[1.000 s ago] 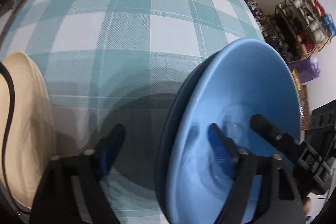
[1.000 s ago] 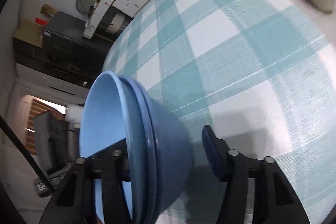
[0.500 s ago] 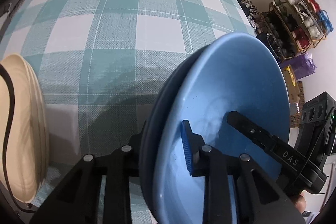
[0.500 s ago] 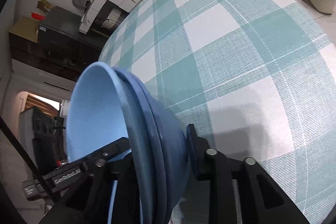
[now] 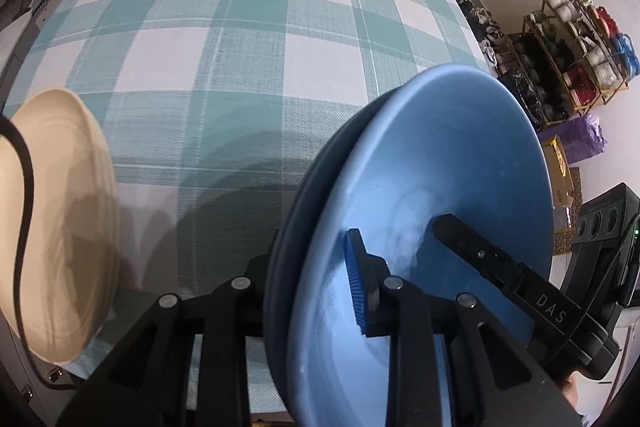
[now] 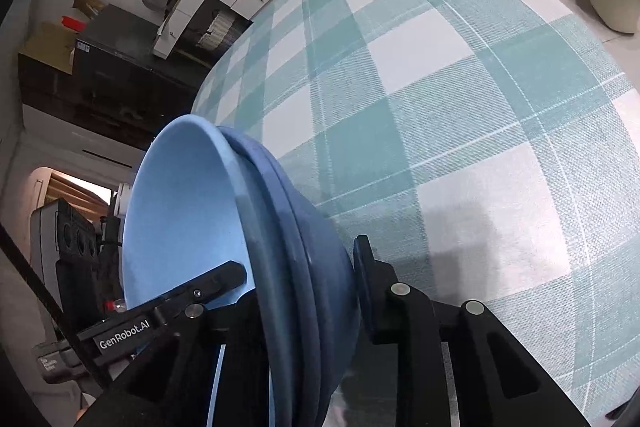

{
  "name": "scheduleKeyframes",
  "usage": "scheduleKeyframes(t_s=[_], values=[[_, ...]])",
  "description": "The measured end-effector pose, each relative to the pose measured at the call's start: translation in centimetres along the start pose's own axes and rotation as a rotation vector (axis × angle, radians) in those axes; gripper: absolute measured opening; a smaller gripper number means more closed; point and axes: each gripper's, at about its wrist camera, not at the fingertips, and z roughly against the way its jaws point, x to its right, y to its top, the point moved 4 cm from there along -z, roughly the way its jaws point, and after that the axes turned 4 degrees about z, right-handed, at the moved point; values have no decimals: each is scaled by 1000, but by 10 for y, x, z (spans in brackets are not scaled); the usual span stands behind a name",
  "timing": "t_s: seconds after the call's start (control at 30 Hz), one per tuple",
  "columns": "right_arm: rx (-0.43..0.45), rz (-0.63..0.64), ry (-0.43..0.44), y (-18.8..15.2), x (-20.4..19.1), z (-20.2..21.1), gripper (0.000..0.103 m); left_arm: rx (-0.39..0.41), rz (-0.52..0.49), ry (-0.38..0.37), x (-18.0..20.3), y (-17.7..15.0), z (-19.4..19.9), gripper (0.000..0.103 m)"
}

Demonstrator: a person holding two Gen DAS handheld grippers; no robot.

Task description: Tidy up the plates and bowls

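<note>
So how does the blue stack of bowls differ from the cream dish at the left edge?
The blue stack of bowls is clamped at its rim by both the left gripper and the right gripper; the cream dish is touched by neither. The blue stack shows several nested rims; the cream dish looks paler and shallower. Both are over the checked tablecloth.

Your blue bowls (image 5: 460, 155) look smooth and a bit shiny. The checked tablecloth (image 5: 256, 39) is rough woven cloth. The cream plate (image 5: 52, 227) looks matt.

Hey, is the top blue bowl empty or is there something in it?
Empty: the top blue bowl shows a bare interior, apart from gripper fingers reaching over its rim.
</note>
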Motion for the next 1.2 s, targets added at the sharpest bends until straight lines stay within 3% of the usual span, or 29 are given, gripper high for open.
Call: scheduleKeyframes(t_s=[0.5, 0.9, 1.2], values=[[-54, 62, 57, 8, -90, -3, 20, 86, 96, -29, -57, 17, 68, 26], [-145, 203, 68, -14, -200, -60, 20, 146, 233, -8, -161, 15, 113, 27], [-213, 275, 38, -36, -245, -109, 20, 145, 310, 27, -224, 7, 111, 29]])
